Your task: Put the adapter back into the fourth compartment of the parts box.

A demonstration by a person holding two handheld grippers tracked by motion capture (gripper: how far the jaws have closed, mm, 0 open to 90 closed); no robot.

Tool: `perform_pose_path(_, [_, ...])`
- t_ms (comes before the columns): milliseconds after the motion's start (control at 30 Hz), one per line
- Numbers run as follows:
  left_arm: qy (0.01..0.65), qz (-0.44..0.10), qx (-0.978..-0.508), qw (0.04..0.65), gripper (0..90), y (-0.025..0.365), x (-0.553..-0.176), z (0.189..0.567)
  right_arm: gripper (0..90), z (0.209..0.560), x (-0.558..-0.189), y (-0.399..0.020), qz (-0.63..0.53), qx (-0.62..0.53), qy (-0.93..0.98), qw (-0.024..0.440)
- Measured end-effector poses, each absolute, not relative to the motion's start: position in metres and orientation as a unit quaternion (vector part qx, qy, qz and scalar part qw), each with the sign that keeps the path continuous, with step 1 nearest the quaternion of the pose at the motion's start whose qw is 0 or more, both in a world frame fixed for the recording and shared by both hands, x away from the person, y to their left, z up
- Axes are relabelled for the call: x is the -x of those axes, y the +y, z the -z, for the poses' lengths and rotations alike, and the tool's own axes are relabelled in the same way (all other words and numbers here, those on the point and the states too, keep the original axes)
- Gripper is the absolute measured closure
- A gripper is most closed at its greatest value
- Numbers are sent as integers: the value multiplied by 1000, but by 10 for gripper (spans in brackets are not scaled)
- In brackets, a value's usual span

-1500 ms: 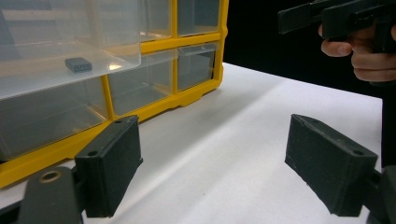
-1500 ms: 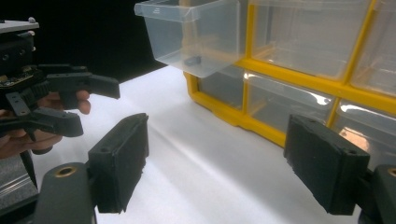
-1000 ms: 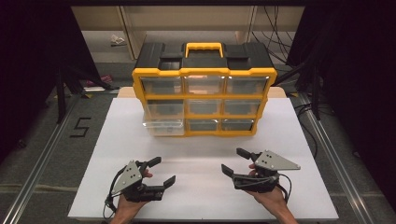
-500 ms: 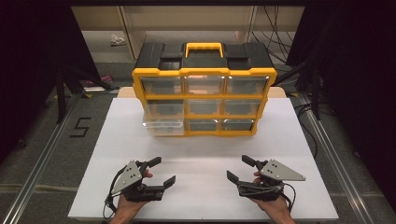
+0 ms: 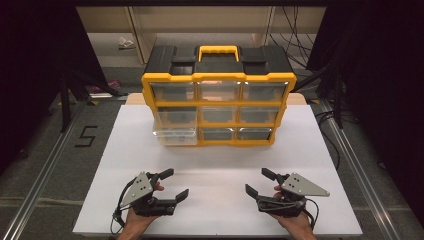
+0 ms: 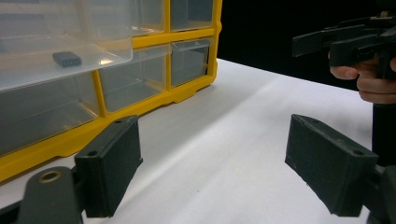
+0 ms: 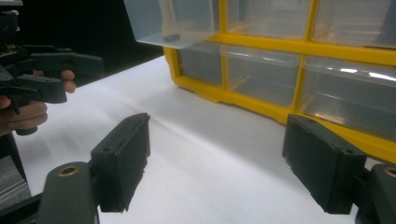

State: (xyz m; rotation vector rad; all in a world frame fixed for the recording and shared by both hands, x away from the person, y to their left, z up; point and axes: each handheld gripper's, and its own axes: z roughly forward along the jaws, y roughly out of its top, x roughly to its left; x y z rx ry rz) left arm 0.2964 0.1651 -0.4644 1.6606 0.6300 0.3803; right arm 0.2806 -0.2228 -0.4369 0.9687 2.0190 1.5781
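A white tabletop [image 5: 215, 165] sits in a dark room, on a grey floor with metal rails running along both sides. On the floor to the left, a black numeral 5 [image 5: 86, 136] is marked. Behind the tabletop is a pale shelf unit, and cables hang at the far right.

At the back of the tabletop stands a yellow and black drawer organizer [image 5: 218, 95] with a yellow carry handle and nine clear drawers in three rows. Its lower left drawer [image 5: 176, 135] is pulled partway out; the left gripper view shows a small dark part [image 6: 67, 59] lying inside it.

Near the front edge, the left gripper [image 5: 170, 184] is held low over the tabletop by a hand, jaws spread wide and empty, pointing right and slightly forward. The right gripper [image 5: 259, 181] is held the same way, jaws parted and empty, pointing left. The two are well apart, both well short of the organizer.
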Motion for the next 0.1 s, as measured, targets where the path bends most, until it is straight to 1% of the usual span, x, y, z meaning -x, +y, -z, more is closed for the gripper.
perform_pose_path(100, [273,-165,-721,615,178,165,-296,464,240,436,-281,-224,-565,-348,720,202])
